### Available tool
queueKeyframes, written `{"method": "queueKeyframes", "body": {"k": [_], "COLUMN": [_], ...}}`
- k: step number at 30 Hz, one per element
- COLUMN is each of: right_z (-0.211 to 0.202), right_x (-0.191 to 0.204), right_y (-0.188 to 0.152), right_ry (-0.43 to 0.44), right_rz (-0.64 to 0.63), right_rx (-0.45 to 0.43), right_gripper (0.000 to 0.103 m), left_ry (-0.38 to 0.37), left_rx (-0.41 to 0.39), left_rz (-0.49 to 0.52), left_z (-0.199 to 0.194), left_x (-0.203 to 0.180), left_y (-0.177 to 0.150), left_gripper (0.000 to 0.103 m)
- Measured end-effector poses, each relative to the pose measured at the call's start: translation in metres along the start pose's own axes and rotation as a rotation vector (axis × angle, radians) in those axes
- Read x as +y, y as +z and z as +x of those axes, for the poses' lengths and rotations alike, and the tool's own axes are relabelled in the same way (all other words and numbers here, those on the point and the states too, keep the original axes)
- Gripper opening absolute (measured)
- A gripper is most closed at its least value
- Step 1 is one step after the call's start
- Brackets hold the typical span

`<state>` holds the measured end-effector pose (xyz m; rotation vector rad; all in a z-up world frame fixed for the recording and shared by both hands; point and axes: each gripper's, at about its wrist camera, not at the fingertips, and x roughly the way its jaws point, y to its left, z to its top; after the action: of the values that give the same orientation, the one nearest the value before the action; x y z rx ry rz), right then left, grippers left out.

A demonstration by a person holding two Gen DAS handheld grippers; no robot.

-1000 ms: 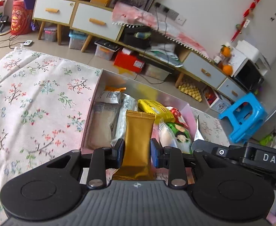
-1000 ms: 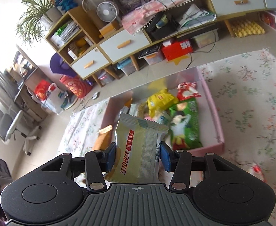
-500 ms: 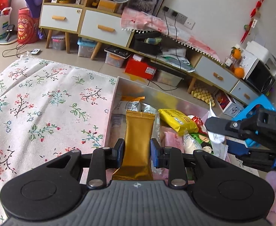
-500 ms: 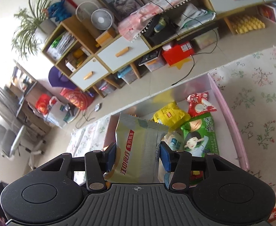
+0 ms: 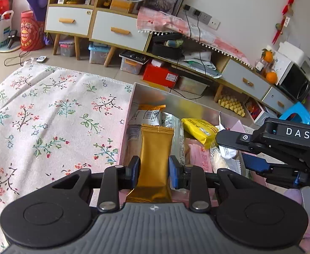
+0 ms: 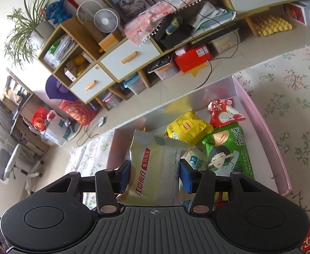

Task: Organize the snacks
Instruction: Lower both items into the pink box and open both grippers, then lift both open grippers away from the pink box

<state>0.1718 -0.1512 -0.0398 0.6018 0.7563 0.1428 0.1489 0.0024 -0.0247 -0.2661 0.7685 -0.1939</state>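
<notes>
Gold and shiny, the gold snack (image 5: 155,158) sits squeezed tight in the left gripper (image 5: 152,170). The right gripper (image 6: 155,174) pinches the silver snack (image 6: 155,169). Both hang above the pink box (image 6: 269,135), which is quite full. The two grippers are close and could bump. A snack let go early might land on the flowery cloth (image 5: 49,116).

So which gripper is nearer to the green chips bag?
Right. The right gripper hangs just beside the green bag; the left gripper is over the box's far side.
</notes>
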Motion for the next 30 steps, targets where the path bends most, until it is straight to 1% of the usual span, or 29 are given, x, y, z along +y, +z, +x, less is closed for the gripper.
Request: {"method": "queueKeyframes", "body": {"k": [6, 10, 13, 14, 15, 16, 17, 21, 26, 30], "right_z": [0.000, -0.001, -0.002, -0.003, -0.003, -0.005, -0.006, -0.011, -0.019, -0.028], "right_x": [-0.001, -0.001, -0.002, -0.002, -0.001, -0.001, 0.000, 0.003, 0.004, 0.004], "right_y": [0.001, 0.001, 0.001, 0.002, 0.002, 0.002, 0.002, 0.003, 0.003, 0.004], "right_ry": [-0.001, 0.001, 0.020, 0.024, 0.026, 0.027, 0.028, 0.021, -0.002, -0.021], "right_rz": [-0.007, 0.001, 0.022, 0.025, 0.027, 0.024, 0.019, 0.004, -0.034, -0.049], "right_rx": [-0.002, -0.001, 0.002, 0.001, -0.001, -0.004, -0.004, 0.000, 0.007, 0.014], "right_gripper": [0.048, 0.050, 0.059, 0.068, 0.072, 0.077, 0.078, 0.084, 0.085, 0.087], "left_ry": [0.002, 0.000, 0.017, 0.013, 0.008, 0.008, 0.009, 0.000, -0.007, 0.001], "left_rx": [0.010, 0.014, 0.018, 0.021, 0.025, 0.024, 0.022, 0.031, 0.034, 0.031], "left_rz": [-0.015, -0.004, 0.009, 0.011, 0.017, 0.023, 0.031, 0.050, 0.084, 0.110], "left_z": [0.003, 0.003, 0.002, 0.002, 0.001, 0.001, 0.000, -0.001, -0.007, -0.014], "left_x": [0.001, 0.001, -0.001, -0.001, -0.002, -0.002, -0.003, -0.005, -0.011, -0.016], "left_y": [0.001, 0.001, 0.001, 0.001, 0.001, 0.001, 0.001, 0.001, 0.000, -0.002], "left_gripper": [0.027, 0.027, 0.032, 0.037, 0.043, 0.047, 0.053, 0.061, 0.073, 0.087]}}
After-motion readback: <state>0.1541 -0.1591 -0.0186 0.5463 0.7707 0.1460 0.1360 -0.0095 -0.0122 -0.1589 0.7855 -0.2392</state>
